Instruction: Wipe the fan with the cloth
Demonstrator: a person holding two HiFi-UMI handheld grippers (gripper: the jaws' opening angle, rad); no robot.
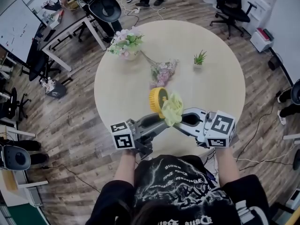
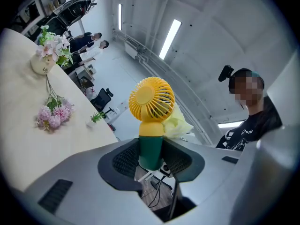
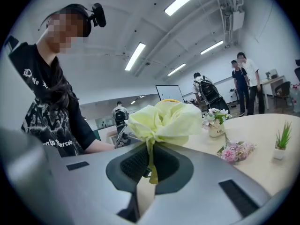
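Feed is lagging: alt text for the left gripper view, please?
The left tool grips a yellow fan by its green handle, fan head upright. A pale yellow-green cloth shows behind the head, at its lower right; a table with pink flowers lies at left.
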